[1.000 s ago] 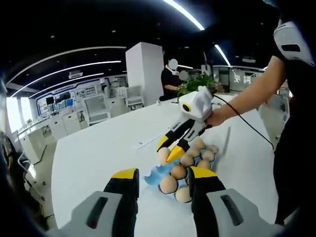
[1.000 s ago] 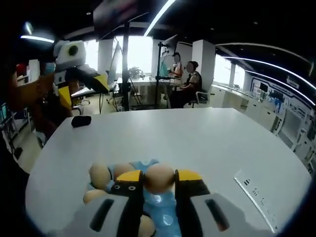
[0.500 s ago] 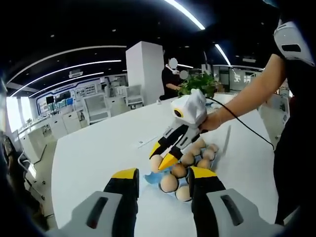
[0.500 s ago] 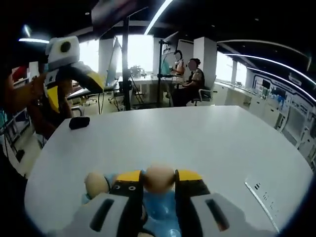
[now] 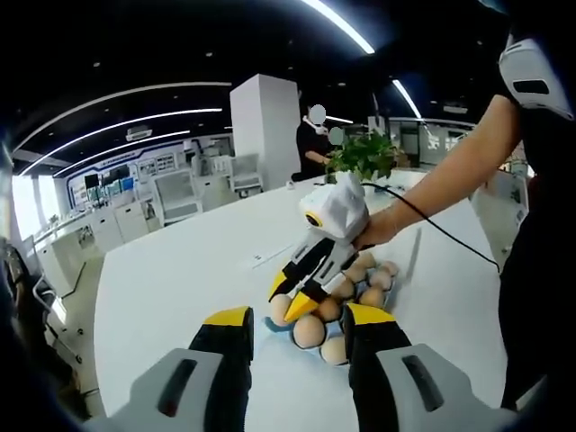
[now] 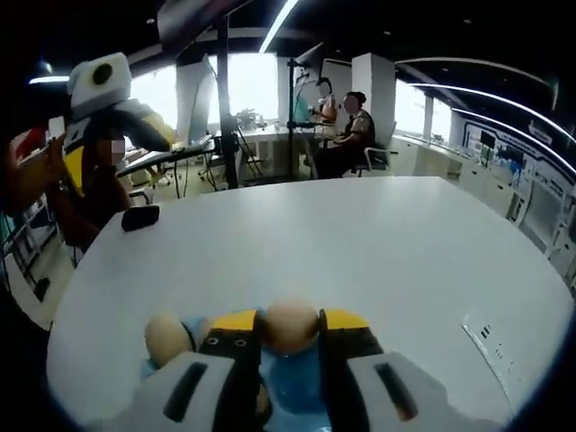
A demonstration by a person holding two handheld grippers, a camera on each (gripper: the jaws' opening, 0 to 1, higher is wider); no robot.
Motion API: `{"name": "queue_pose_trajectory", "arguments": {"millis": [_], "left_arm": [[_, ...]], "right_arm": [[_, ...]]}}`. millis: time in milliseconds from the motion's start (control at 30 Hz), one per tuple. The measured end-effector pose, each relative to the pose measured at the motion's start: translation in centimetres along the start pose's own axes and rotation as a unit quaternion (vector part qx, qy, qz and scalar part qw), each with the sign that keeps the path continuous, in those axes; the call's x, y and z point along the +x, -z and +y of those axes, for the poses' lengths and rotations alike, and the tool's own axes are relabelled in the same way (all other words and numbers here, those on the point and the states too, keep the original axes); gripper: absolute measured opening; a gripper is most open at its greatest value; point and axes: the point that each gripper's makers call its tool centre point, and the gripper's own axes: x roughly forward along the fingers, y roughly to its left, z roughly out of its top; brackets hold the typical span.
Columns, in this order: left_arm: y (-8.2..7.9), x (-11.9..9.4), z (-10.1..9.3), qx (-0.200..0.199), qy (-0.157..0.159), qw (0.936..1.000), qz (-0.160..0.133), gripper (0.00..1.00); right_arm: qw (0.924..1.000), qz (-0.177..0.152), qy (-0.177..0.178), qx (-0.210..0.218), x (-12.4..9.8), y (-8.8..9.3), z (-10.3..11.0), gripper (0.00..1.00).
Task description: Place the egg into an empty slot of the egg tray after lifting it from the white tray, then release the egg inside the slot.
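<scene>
Tan egg (image 6: 290, 326) clamped above blue egg tray (image 6: 292, 389).

An open-plan office or showroom. A big white table (image 6: 360, 252) spreads ahead of the right gripper (image 6: 290, 326); beyond it two people sit at desks (image 6: 342, 135) near bright windows (image 6: 247, 90). Ahead of the left gripper (image 5: 297, 328) stand a white pillar (image 5: 264, 130), white chairs (image 5: 175, 198), a potted plant (image 5: 364, 155), with strip lights (image 5: 342, 27) overhead.

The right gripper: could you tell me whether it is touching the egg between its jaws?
Touching. In the right gripper view, the right gripper has both yellow-tipped jaws pressed against the sides of the egg, with no gap on either side.
</scene>
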Motion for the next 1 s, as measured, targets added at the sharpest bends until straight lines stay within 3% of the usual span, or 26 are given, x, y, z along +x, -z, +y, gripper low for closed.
{"name": "queue_pose_trajectory", "arguments": {"millis": [467, 733, 1000], "left_arm": [[0.0, 0.5, 0.0, -0.002, 0.004, 1.0000, -0.005, 0.40], [-0.2, 0.4, 0.1, -0.001, 0.003, 1.0000, -0.005, 0.40], [-0.1, 0.4, 0.1, 0.000, 0.003, 1.0000, -0.003, 0.40]], "right_arm": [[0.9969, 0.075, -0.014, 0.019, 1.1, 0.9, 0.1, 0.25], [0.9956, 0.087, -0.021, 0.026, 1.1, 1.0, 0.1, 0.25], [0.9965, 0.076, -0.022, 0.027, 1.0, 1.1, 0.1, 0.26]]}}
